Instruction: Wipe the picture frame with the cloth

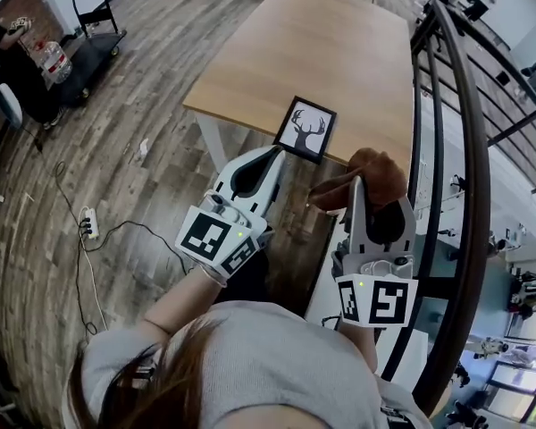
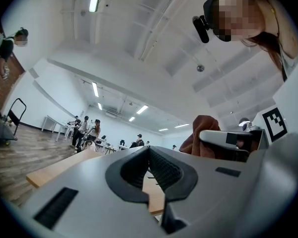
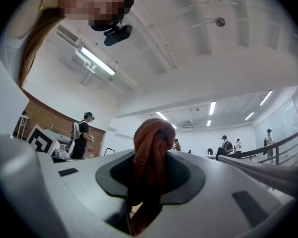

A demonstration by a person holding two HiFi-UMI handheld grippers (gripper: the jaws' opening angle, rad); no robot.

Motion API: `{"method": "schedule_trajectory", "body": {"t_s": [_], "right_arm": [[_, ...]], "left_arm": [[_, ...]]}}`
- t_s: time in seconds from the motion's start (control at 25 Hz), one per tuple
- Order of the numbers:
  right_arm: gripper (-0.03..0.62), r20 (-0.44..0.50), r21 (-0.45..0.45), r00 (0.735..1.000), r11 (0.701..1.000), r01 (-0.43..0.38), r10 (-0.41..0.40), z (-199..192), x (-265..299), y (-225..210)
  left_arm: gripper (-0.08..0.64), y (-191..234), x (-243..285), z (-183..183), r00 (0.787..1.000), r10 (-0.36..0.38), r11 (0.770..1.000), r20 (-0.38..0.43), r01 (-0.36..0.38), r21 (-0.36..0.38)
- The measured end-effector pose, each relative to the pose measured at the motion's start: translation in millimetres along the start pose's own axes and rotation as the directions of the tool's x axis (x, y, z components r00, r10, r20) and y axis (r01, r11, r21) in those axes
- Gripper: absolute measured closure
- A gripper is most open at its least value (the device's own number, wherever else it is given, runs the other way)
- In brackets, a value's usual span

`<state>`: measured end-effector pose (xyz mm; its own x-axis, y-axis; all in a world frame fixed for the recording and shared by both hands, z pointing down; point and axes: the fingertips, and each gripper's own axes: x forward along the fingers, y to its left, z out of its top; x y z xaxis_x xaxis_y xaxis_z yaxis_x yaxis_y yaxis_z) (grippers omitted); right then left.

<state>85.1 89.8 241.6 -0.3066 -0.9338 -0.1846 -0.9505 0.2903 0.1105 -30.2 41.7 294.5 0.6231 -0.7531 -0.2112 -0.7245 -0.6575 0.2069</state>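
Note:
A black picture frame [image 1: 305,129] with a deer drawing lies flat near the front edge of the wooden table [image 1: 322,52]. My left gripper [image 1: 273,155] is shut with nothing in it, its tip just short of the frame's near left corner. My right gripper [image 1: 360,186] is shut on a brown cloth [image 1: 368,175], which bunches out past the jaws just right of the frame. In the right gripper view the cloth [image 3: 150,152] sticks up between the shut jaws. In the left gripper view the jaws [image 2: 149,158] are pressed together and the cloth [image 2: 201,133] shows at right.
A dark metal railing [image 1: 460,132] runs along the table's right side, close to my right gripper. A black cart [image 1: 94,34] and a power strip [image 1: 87,223] with cables sit on the wooden floor at left. Several people stand far off in the room.

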Motion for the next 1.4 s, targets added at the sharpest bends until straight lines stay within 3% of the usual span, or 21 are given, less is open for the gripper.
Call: {"method": "schedule_trajectory", "body": {"t_s": [0.4,0.64,0.92,1.12,1.24,1.32,1.4], "right_arm": [[0.459,0.027,-0.026,0.998,0.998,0.054,-0.053,-16.1,138.6,-48.3],[0.459,-0.004,-0.022,0.995,0.995,0.100,-0.100,-35.8,186.3,-68.3],[0.459,-0.033,0.002,0.995,0.996,0.091,-0.091,-48.1,203.2,-87.5],[0.459,-0.055,0.030,0.997,0.998,0.051,-0.049,-57.8,210.5,-94.4],[0.459,-0.068,0.044,0.997,0.999,0.025,-0.022,-65.9,213.4,-93.9],[0.459,-0.081,0.060,0.997,0.998,0.017,-0.012,-74.6,214.0,-95.0],[0.459,-0.091,0.081,0.996,0.997,0.015,-0.008,-83.0,215.0,-97.3]], "left_arm": [[0.552,80.0,125.5,12.9,0.997,-0.073,0.995,0.003,0.072,0.061],[0.552,109.0,175.9,10.8,0.992,-0.125,0.990,-0.021,0.126,0.066],[0.552,108.4,198.3,-13.2,0.976,-0.198,0.979,-0.092,0.202,0.037],[0.551,111.3,192.3,-31.0,0.968,-0.226,0.973,-0.107,0.219,-0.074],[0.504,130.0,183.3,-57.9,0.966,-0.176,0.982,-0.190,0.160,-0.096],[0.393,138.8,174.7,-85.6,0.946,-0.157,0.986,-0.284,0.134,-0.097],[0.345,147.7,162.6,-117.7,0.918,-0.140,0.987,-0.370,0.099,-0.129]]}}
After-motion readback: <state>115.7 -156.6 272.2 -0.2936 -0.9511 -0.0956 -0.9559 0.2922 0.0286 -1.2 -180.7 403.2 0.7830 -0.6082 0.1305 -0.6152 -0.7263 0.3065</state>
